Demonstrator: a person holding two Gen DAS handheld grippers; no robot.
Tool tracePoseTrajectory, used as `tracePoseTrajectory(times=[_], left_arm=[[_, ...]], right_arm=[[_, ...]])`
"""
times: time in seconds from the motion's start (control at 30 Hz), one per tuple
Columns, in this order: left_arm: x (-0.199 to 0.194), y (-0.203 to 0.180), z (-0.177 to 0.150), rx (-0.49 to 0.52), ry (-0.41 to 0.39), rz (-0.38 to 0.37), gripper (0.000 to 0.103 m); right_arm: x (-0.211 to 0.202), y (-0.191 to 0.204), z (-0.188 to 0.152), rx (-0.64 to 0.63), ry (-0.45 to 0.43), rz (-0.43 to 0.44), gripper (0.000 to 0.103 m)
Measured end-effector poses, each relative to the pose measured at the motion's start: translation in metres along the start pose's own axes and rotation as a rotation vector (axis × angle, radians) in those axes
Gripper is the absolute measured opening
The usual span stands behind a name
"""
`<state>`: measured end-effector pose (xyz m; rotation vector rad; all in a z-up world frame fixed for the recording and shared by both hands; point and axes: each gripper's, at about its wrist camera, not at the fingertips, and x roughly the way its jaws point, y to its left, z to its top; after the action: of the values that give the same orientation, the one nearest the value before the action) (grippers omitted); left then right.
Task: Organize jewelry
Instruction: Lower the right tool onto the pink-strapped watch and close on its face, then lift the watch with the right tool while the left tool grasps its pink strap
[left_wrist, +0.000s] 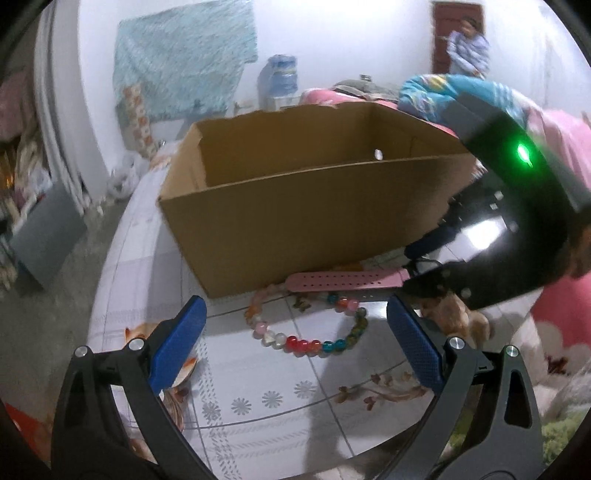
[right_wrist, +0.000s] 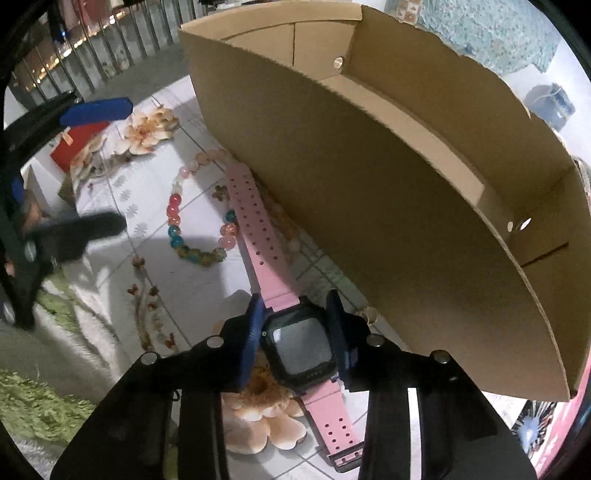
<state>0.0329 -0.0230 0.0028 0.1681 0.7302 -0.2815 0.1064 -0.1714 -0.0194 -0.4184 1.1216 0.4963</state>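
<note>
Beside the cardboard box, only the right view shows the right gripper clamping the pink watch; the left gripper spreads wide before the bead bracelet.

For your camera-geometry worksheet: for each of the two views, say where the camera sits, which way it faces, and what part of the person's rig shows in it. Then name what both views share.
Left wrist view: sits on the left gripper, facing the cardboard box over the bead bracelet; its open blue fingers show.
Right wrist view: sits on the right gripper, looking down along the box wall; its fingers are shut on the pink watch.
Shared: the box, bracelet, watch strap and floral tablecloth; each view also sees the other gripper.
</note>
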Motion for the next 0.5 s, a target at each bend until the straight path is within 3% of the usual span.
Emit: tracePoseTrajectory(times=[0.07,0.2,0.27,0.33,0.4,0.5], left_arm=[[-0.001,-0.016,0.002,0.061,-0.004,0.007,0.078],[0.003,-0.044,0.004,0.176,0.013,0.024,0.065],[0.004,-0.051,0.004,0.192,0.017,0.022,0.064],[0.005,-0.054,0.005,0.19,0.022,0.022,0.064],[0.007,-0.055,0.003,0.179,0.033,0.029,0.064],[0.011,-0.054,0.003,0.159,0.05,0.047,0.064]], right_arm=[[-0.009,-0.006,0.003,0.013,-0.004,0.039,0.003],[-0.019,-0.017,-0.008,0.018,-0.008,0.005,0.003],[-0.026,-0.021,-0.009,0.026,-0.019,0.017,0.007],[-0.031,-0.021,-0.008,0.01,-0.032,0.003,0.026],[-0.033,-0.02,-0.005,-0.01,-0.045,-0.006,0.038],[-0.022,-0.005,-0.002,-0.061,-0.033,-0.04,0.038]])
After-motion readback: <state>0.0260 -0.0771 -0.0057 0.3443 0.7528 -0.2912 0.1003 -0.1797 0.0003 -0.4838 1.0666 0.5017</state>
